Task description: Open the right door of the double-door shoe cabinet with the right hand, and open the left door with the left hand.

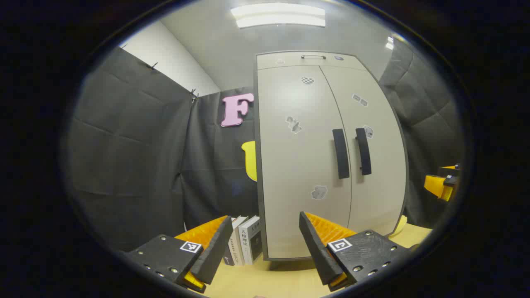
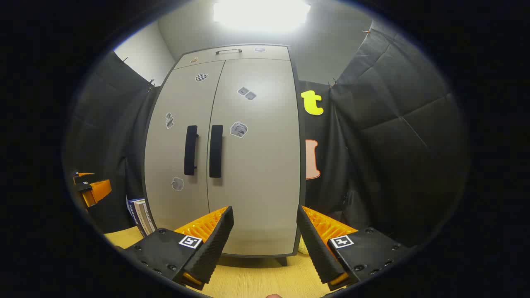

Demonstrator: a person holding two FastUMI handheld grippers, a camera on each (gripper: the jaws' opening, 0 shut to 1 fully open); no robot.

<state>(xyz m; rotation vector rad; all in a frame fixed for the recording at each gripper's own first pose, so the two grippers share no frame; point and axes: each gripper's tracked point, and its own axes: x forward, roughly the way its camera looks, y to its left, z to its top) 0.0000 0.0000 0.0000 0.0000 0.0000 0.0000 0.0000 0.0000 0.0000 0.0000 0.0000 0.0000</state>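
Left gripper (image 1: pixel 265 244) and right gripper (image 2: pixel 265 240) both spread wide, holding nothing, well short of shoe cabinet (image 2: pixel 256 165), both doors closed, handles (image 2: pixel 215 151) side by side, books (image 1: pixel 244 244) beside cabinet.

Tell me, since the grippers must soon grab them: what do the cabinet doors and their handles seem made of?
The cabinet doors look like matte beige laminated board: flat and even, with only a soft glare from the ceiling light. The handles are dark vertical bars with a dull sheen, probably plastic or coated metal; the views leave that open.

shoe cabinet (image 2: pixel 232 157) doors closed, right gripper (image 2: pixel 265 223) jaws apart
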